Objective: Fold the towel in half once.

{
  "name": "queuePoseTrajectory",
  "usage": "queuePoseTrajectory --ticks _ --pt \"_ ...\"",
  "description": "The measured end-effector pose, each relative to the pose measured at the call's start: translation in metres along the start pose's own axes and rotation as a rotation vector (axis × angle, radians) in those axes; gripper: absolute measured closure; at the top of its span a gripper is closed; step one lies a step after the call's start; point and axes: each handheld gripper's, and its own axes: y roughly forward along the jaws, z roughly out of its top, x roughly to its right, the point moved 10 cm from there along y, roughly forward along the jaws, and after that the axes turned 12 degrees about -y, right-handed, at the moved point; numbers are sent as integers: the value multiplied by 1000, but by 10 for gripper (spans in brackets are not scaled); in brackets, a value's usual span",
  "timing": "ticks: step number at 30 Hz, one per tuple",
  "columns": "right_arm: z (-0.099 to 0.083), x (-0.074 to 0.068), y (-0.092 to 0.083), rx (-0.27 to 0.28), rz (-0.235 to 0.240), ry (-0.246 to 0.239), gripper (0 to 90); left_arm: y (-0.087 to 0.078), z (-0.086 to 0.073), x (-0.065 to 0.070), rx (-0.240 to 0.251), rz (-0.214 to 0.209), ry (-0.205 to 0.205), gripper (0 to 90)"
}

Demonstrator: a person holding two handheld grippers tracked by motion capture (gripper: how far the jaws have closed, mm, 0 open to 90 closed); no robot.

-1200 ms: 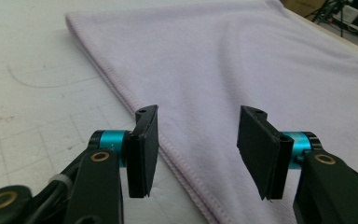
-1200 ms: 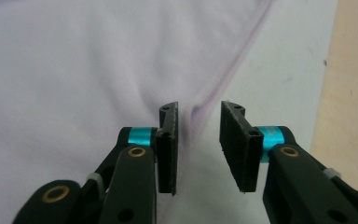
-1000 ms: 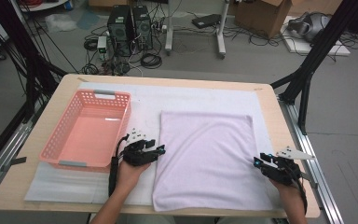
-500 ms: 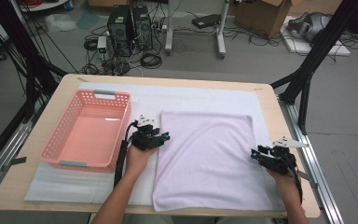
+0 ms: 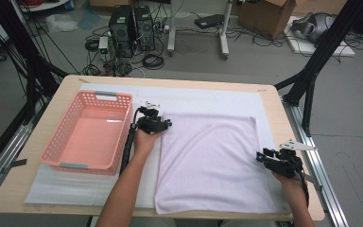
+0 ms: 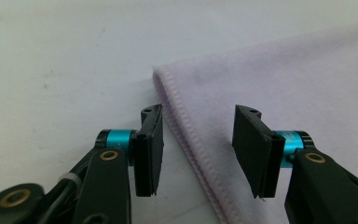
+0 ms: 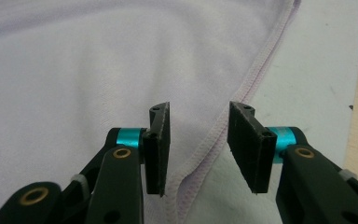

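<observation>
A light lilac towel [image 5: 208, 161] lies flat on the white mat [image 5: 194, 97]. My left gripper [image 5: 165, 124] is at the towel's far left corner. In the left gripper view the towel's stitched hem [image 6: 182, 126] runs between the jaws of that gripper [image 6: 198, 144], which have just been closing; the pads stand apart from the cloth. My right gripper [image 5: 261, 157] sits at the towel's right edge, near its front corner. In the right gripper view the hem [image 7: 242, 88] passes between the open jaws of this gripper [image 7: 198, 144], which grip nothing.
A pink plastic basket [image 5: 90, 135] stands on the mat just left of my left hand. The wooden table [image 5: 283, 113] ends close to my right gripper. Black frame posts rise at both far corners.
My left hand has slid away from the person along the towel's left edge, up to its far corner. The right hand has stayed almost still.
</observation>
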Motion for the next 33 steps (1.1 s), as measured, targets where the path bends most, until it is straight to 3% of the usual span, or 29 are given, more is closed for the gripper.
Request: queuePoseTrajectory --ticks 3,5,6,8,10,12,14,16,17,21,23,26,27,29,31,33 --pt "-1 2 2 -7 -5 -5 580 5 5 -3 -8 46 0 638" --pt "0 4 4 -6 -11 -7 578 6 7 -2 -11 43 1 842" --pt "-1 4 5 -9 -12 -5 578 6 8 -3 -15 54 5 867" --pt "-1 5 5 -14 -13 -1 578 6 13 -7 9 75 -17 875" --pt "-1 6 6 -14 -17 0 578 5 15 -13 36 82 -68 869" --pt "-1 8 6 -17 -22 2 578 5 15 -17 39 106 -74 800" --pt "0 11 8 -17 -27 5 578 5 15 -14 40 72 -86 650" --pt "4 16 10 -21 -34 7 578 1 14 -10 58 21 -90 591" --pt "8 21 13 -17 -46 8 581 -1 14 -8 71 -8 -114 548" --pt "21 30 25 -13 -54 -2 694 -8 11 2 73 -94 -116 504" --pt "27 29 34 -15 -47 -19 797 -16 14 8 124 -129 -100 503" --pt "20 33 50 -87 -82 -57 840 -23 13 15 133 -168 -75 482" --pt "20 36 49 -81 -87 -32 857 -27 13 17 143 -186 -72 470" --pt "19 46 44 -77 -149 15 842 -33 8 23 147 -233 -62 435" --pt "17 51 37 -65 -144 71 829 -39 3 26 161 -259 -42 407" --pt "17 50 26 -30 -132 82 790 -42 -4 28 129 -274 -32 342"
